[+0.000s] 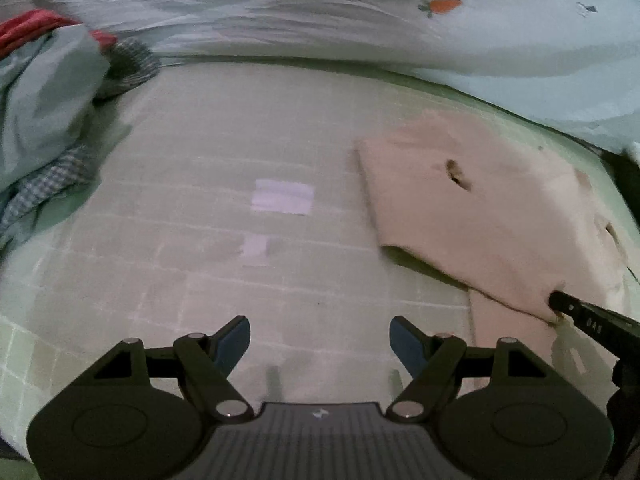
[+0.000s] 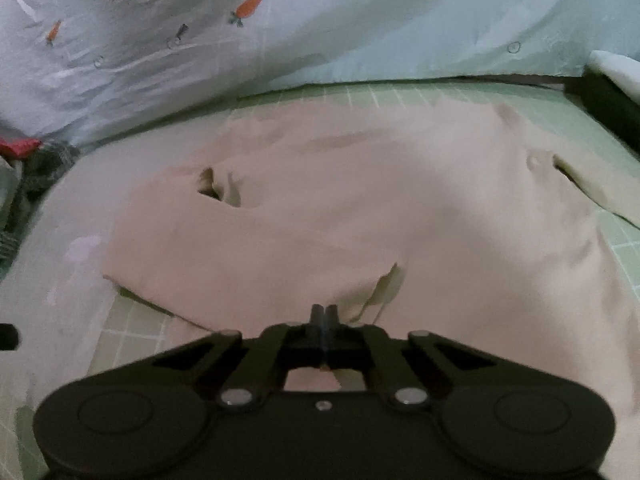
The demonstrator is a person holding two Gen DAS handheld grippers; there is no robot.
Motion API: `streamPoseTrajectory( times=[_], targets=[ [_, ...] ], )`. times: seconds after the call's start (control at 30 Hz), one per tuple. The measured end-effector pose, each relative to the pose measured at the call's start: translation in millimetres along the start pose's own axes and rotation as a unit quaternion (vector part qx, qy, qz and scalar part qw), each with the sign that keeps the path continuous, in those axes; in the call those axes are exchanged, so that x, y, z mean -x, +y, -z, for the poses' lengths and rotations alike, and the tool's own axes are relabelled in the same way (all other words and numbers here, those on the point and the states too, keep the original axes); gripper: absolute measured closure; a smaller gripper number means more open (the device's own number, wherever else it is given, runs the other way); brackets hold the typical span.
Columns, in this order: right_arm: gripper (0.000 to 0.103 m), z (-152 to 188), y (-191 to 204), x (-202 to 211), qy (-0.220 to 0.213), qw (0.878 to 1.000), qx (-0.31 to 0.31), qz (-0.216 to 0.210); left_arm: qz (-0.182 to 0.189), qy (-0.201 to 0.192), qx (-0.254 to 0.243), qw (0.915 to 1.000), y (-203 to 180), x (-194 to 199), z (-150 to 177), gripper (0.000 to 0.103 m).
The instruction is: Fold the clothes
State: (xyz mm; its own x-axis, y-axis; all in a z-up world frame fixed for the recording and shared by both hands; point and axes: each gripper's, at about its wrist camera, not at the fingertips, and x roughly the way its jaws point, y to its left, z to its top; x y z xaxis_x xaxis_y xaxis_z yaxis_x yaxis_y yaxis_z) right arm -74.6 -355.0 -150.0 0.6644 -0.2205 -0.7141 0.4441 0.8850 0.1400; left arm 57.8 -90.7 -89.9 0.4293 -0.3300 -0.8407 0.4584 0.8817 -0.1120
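Note:
A pale pink garment [image 2: 360, 216] lies spread on the green grid mat [image 2: 472, 100], with a folded-over flap lifted at its near edge. My right gripper [image 2: 325, 312] is shut on that near edge of the pink garment. In the left wrist view the garment [image 1: 480, 216] lies at the right, and the right gripper's fingers [image 1: 560, 302] pinch its near corner. My left gripper [image 1: 320, 340] is open and empty over the bare mat [image 1: 224, 152], left of the garment.
A heap of clothes [image 1: 48, 108], light blue, checked and red, lies at the far left. A pale quilt with carrot prints [image 1: 320, 8] runs along the back; it also shows in the right wrist view [image 2: 200, 40]. A dark object [image 2: 608, 112] stands at the far right.

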Motion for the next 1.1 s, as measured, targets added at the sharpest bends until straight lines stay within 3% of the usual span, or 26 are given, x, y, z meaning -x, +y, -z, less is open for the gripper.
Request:
streamPoseTrajectory(
  times=[0.17, 0.4, 0.63, 0.73, 0.77, 0.97, 1.03, 1.1],
  targets=[
    [0.103, -10, -18, 16, -0.014, 1.0, 0.015, -0.001, 0.025, -0.005, -0.01, 0.9996, -33, -2, -2, 0.025],
    [0.103, -37, -83, 49, -0.05, 0.999, -0.012, 0.003, 0.032, 0.001, -0.013, 0.9994, -100, -6, 10, 0.025],
    [0.099, -50, -142, 49, -0.028, 0.999, -0.028, -0.02, 0.017, 0.022, 0.009, 0.9996, -144, -15, 26, 0.025],
    [0.08, -49, -133, 38, -0.012, 0.999, 0.002, -0.044, 0.001, 0.022, 0.012, 0.9997, -149, -10, 30, 0.025],
    [0.068, -49, -126, 35, -0.009, 0.999, 0.014, -0.05, -0.005, 0.019, 0.017, 0.9997, -146, -8, 30, 0.025],
    [0.054, -49, -77, 14, 0.011, 0.992, 0.083, -0.093, -0.035, 0.007, 0.056, 0.9978, -116, -2, 22, 0.025],
    [0.046, -47, -62, 5, 0.021, 0.991, 0.089, -0.097, -0.037, 0.006, 0.056, 0.9977, -102, -2, 18, 0.025],
    [0.028, -44, -49, -3, 0.03, 0.991, 0.089, -0.098, -0.039, 0.005, 0.055, 0.9977, -88, -2, 13, 0.025]
  ],
)
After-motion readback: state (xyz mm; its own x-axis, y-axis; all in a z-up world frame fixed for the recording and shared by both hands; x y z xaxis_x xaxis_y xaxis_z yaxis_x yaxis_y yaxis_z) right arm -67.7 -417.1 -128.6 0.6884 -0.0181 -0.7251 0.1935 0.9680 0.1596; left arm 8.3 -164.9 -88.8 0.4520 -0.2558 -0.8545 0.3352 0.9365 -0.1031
